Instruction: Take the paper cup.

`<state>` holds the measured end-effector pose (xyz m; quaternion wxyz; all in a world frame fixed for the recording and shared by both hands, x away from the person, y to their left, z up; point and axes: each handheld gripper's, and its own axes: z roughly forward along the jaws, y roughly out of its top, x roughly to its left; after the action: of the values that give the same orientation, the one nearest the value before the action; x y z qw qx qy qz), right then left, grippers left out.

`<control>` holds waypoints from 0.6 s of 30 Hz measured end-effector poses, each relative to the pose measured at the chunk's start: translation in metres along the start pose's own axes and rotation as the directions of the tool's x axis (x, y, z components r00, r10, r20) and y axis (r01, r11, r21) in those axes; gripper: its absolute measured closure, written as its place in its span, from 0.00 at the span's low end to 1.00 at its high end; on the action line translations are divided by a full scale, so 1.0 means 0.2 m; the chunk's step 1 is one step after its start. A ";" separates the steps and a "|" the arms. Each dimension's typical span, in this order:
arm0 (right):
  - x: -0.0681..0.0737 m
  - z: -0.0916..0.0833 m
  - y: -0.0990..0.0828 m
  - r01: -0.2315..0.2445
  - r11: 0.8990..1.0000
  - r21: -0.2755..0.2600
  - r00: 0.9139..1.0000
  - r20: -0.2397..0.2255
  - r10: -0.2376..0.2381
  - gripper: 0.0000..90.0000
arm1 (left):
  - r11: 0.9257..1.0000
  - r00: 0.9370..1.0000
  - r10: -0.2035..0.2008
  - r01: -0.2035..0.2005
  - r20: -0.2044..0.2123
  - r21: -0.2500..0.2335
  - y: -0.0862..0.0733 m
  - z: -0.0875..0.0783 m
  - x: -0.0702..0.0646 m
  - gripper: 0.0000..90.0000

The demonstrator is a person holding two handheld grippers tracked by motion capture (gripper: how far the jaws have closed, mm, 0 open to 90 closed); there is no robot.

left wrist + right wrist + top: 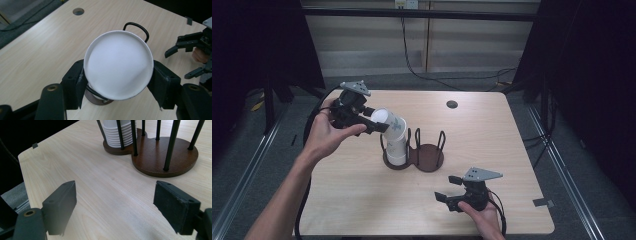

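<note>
A stack of white paper cups (pixel 396 147) stands upside down in the left ring of a brown two-ring holder (pixel 430 159) with black wire posts, mid-table. My left gripper (pixel 378 120) is shut on the top cup (pixel 391 125), which leans toward the left above the stack. In the left gripper view the cup's round white base (pixel 118 63) sits between the two jaws. My right gripper (pixel 449 192) stands open near the front right, with nothing between its fingers, and also appears as the right gripper (pixel 178 64). Ahead of it are the holder (pixel 160 152) and the stack's rims (pixel 113 137).
The holder's right ring (pixel 432 150) holds nothing. A round dark hole (pixel 452 104) marks the tabletop at the back. A small dark tab (pixel 543 203) sits by the right front corner. Black cable runs along the floor behind the table.
</note>
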<state>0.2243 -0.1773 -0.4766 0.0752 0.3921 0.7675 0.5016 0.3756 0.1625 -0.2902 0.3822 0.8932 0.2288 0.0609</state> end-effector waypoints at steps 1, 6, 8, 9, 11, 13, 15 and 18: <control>0.00 0.00 0.00 0.001 1.000 0.001 1.000 0.001 -0.001 0.20 | 1.000 1.000 0.003 -0.003 0.003 0.003 -0.02 0.00 0.00 0.41; 0.00 0.01 0.00 0.003 1.000 0.008 1.000 0.010 -0.003 0.20 | 0.999 1.000 -0.020 0.021 0.012 -0.027 -0.06 0.01 0.01 0.41; 0.00 0.01 0.00 0.003 1.000 0.007 1.000 0.005 -0.003 0.20 | 0.999 1.000 -0.026 0.026 0.016 -0.035 -0.09 0.01 0.00 0.41; 0.00 0.01 0.00 0.003 1.000 0.007 1.000 0.005 -0.003 0.20 | 0.999 0.999 -0.028 0.029 0.020 -0.041 -0.10 0.00 0.00 0.41; 0.00 0.01 0.00 0.000 1.000 0.002 1.000 0.002 0.000 0.20 | 0.999 0.999 -0.020 0.021 0.025 -0.047 -0.12 0.00 -0.01 0.41; 0.00 0.01 0.00 -0.009 1.000 -0.002 1.000 -0.003 0.009 0.20 | 0.998 1.000 -0.010 0.012 0.023 -0.058 -0.14 -0.01 -0.02 0.41; 0.00 0.01 0.00 -0.008 1.000 0.001 1.000 -0.004 0.008 0.20 | 0.998 1.000 0.000 0.001 0.021 -0.059 -0.15 -0.01 -0.04 0.41; 0.00 0.01 0.01 -0.008 1.000 -0.002 1.000 -0.002 0.008 0.20 | 0.998 1.000 0.004 -0.003 0.023 -0.065 -0.18 -0.01 -0.05 0.41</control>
<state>0.2258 -0.1761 -0.4761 0.0727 0.3946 0.7656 0.5029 0.3519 0.1812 -0.3135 0.4135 0.8814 0.2207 0.0587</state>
